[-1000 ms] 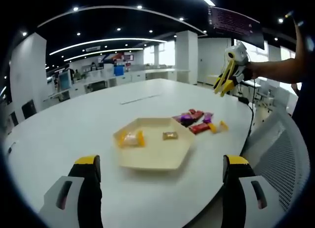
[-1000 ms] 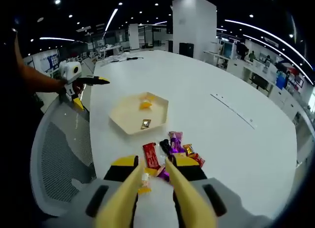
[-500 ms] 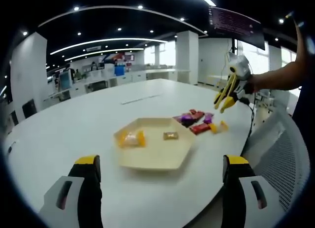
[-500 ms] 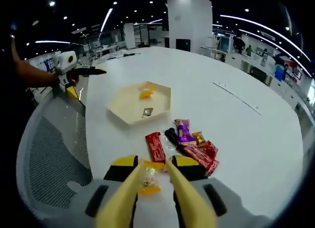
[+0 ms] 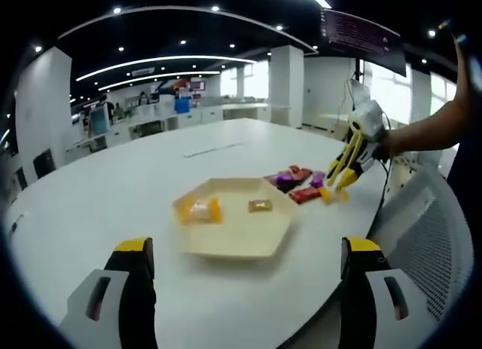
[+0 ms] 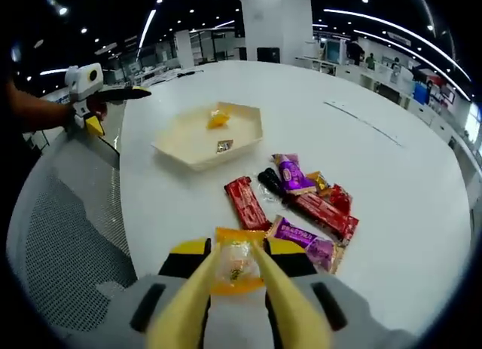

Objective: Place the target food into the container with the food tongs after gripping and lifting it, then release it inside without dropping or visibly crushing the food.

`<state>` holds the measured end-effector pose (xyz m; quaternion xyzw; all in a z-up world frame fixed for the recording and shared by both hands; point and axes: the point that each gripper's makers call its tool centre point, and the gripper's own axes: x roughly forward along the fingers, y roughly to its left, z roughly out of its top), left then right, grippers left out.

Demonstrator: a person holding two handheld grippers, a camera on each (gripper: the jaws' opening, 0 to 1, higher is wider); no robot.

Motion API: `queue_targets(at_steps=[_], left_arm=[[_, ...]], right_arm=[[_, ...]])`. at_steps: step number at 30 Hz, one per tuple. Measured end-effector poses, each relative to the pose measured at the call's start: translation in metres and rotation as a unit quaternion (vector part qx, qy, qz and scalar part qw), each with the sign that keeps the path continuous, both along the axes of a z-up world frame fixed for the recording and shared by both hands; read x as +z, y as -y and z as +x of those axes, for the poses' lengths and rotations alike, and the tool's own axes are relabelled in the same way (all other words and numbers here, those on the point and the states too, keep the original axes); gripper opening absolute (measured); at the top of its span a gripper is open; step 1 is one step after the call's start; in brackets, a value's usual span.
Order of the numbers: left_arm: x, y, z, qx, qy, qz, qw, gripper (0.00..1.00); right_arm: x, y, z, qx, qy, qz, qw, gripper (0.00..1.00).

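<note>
A cream hexagonal paper tray (image 6: 184, 147) sits on the round white bench (image 6: 392, 183), holding an orange-wrapped sweet (image 6: 218, 119) and a small brown-wrapped one (image 6: 224, 145). Beside the tray lies a heap of wrapped snacks: a red bar (image 6: 243, 202), a purple packet (image 6: 291, 174) and others. The right claw (image 6: 235, 289) has its yellow tong blades on either side of an orange-and-clear wrapped candy (image 6: 235, 264) at the heap's near edge (whether it is pinched, I cannot tell). The left claw (image 5: 245, 289) hangs released, well apart from the tray.
</note>
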<state>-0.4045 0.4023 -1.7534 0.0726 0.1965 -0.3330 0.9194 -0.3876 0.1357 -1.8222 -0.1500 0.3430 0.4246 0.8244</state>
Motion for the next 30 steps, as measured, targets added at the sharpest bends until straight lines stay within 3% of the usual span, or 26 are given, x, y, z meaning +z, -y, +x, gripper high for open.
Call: queue_targets(at_steps=[14,21,24,30], left_arm=[[-0.001,0.000,0.000,0.001,-0.002,0.000,1.0000,0.99],[0.001,-0.001,0.000,0.002,0.001,-0.003,1.0000,0.99],[0.002,0.000,0.000,0.001,0.002,-0.006,1.0000,0.99],[0.001,0.000,0.000,-0.001,0.002,-0.005,1.0000,0.99]], right_arm=[[-0.016,0.002,0.005,-0.020,-0.026,-0.023,0.9992,0.26],[-0.013,0.001,0.004,-0.031,-0.040,-0.006,0.9987,0.22],[-0.010,0.001,0.003,-0.020,-0.035,-0.016,0.9991,0.22],[0.012,0.000,0.007,-0.023,-0.033,0.006,0.9992,0.23]])
